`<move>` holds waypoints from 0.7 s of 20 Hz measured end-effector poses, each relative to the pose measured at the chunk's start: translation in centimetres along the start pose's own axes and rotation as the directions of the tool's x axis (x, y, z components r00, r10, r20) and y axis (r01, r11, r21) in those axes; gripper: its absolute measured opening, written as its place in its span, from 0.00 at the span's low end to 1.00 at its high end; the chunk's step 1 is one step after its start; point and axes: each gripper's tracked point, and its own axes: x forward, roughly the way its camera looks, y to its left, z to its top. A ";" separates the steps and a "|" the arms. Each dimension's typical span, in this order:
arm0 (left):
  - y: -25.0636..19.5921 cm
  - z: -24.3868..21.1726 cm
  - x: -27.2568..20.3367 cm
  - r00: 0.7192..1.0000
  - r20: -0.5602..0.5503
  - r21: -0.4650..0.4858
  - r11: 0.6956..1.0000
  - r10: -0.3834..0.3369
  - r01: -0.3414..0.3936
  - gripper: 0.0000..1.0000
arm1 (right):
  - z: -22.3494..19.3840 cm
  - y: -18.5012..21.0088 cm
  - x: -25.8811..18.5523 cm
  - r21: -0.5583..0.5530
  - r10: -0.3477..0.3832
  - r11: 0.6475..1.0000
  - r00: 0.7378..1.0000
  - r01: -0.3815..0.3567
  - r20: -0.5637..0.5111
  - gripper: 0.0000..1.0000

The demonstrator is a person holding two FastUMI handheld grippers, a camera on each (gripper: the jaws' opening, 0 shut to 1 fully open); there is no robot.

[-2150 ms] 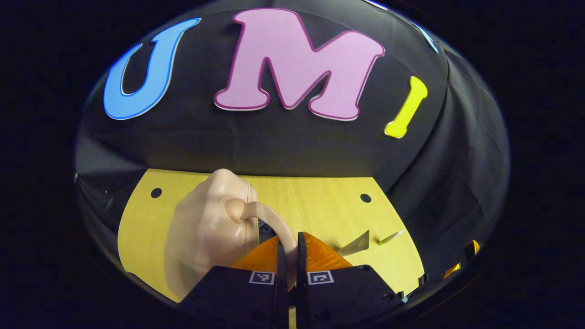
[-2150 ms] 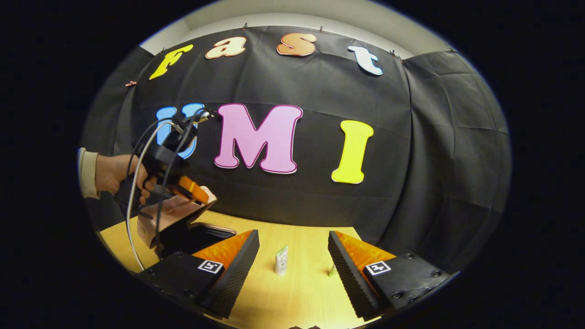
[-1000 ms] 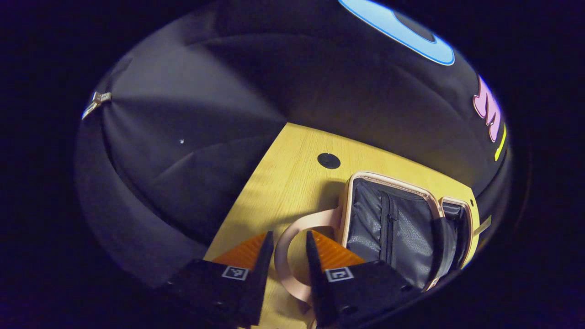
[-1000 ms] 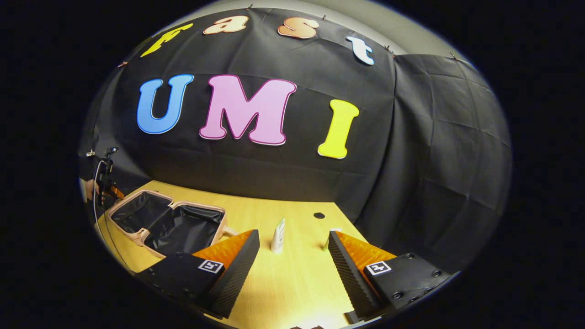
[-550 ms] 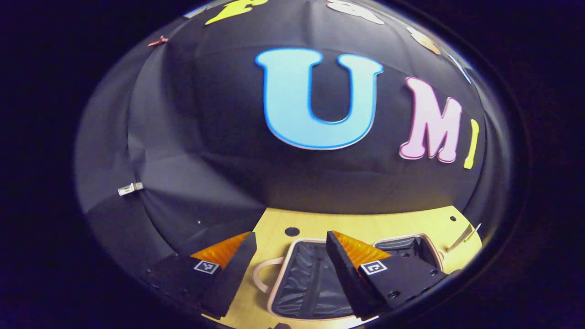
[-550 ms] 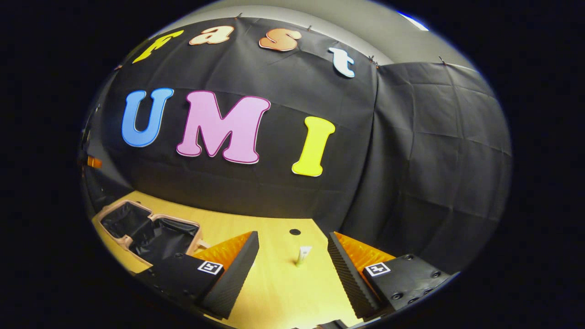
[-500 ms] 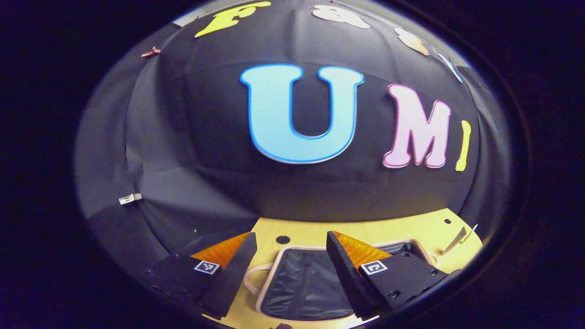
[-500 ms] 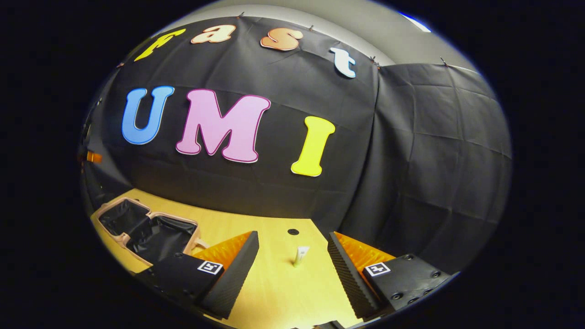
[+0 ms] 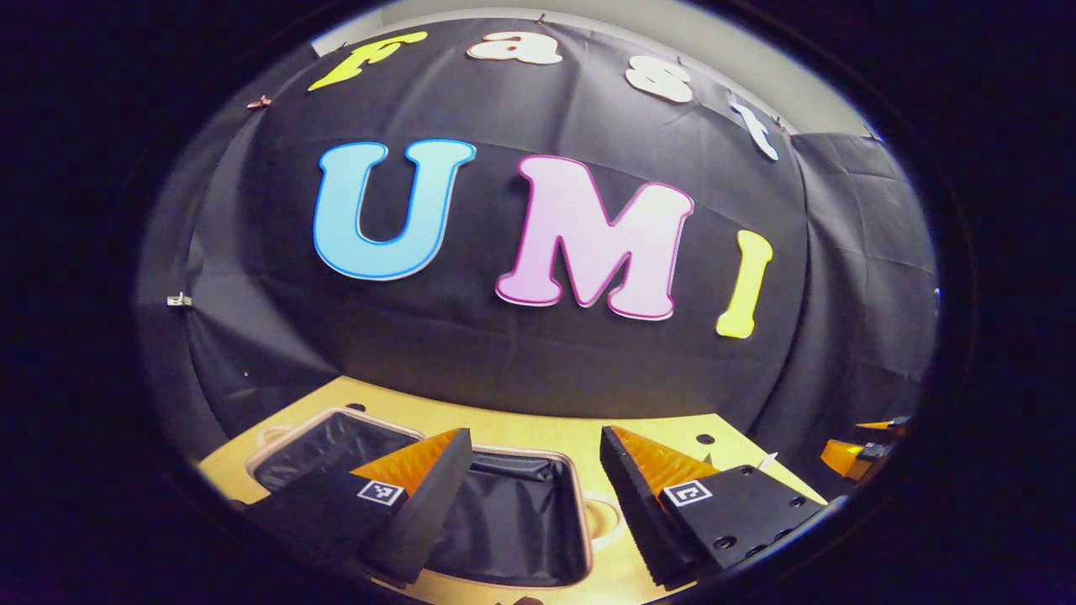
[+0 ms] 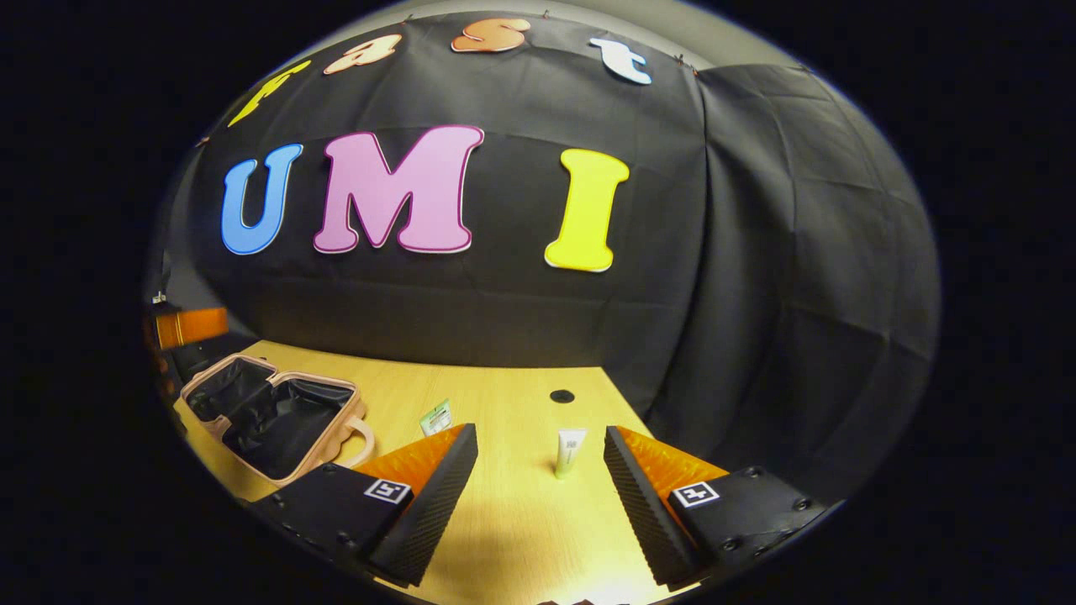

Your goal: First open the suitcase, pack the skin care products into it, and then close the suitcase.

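Left gripper [image 9: 535, 458] hung wide open and empty over the opened suitcase [image 9: 504, 521]. Right gripper [image 10: 540, 458] gaped too, holding nothing — a small tube [image 10: 569, 451] stood beyond its fingertips, well apart from the suitcase [image 10: 271, 416], a second tube [image 10: 436, 418] nearer it. Both looked light and squeezable, likely to tip — best pinched mid-body.

At the bottom of both views, each hand-held gripper [image 9: 534, 491] [image 10: 538, 487] has black screwed blocks with small square black-and-white marker tags.

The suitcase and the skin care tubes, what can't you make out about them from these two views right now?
- Suitcase, left gripper view: the left gripper covers parts of both halves.
- Suitcase, right gripper view: its near corner sits behind the right gripper.
- Standing tube, right gripper view: label too small.
- Second tube: its base is hidden by a finger.
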 end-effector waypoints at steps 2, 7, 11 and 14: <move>-5.7 -5.0 1.5 0.994 -0.083 0.033 0.997 -0.069 0.072 0.96 | -2.2 -1.2 3.2 0.021 0.009 1.000 0.999 -0.008 -0.040 0.96; -15.7 -12.9 7.4 0.952 -0.215 0.123 0.961 -0.217 0.246 0.96 | -6.2 -3.8 9.1 0.077 0.002 0.997 0.995 0.005 -0.096 0.97; -20.0 -18.8 14.3 0.923 -0.306 0.157 0.944 -0.232 0.289 0.96 | -11.3 -4.7 12.9 0.102 0.030 0.995 0.982 -0.011 -0.188 0.97; -21.1 -21.8 17.3 0.911 -0.355 0.189 0.939 -0.207 0.287 0.96 | -12.3 -4.5 15.0 0.118 0.036 0.993 0.980 -0.014 -0.194 0.98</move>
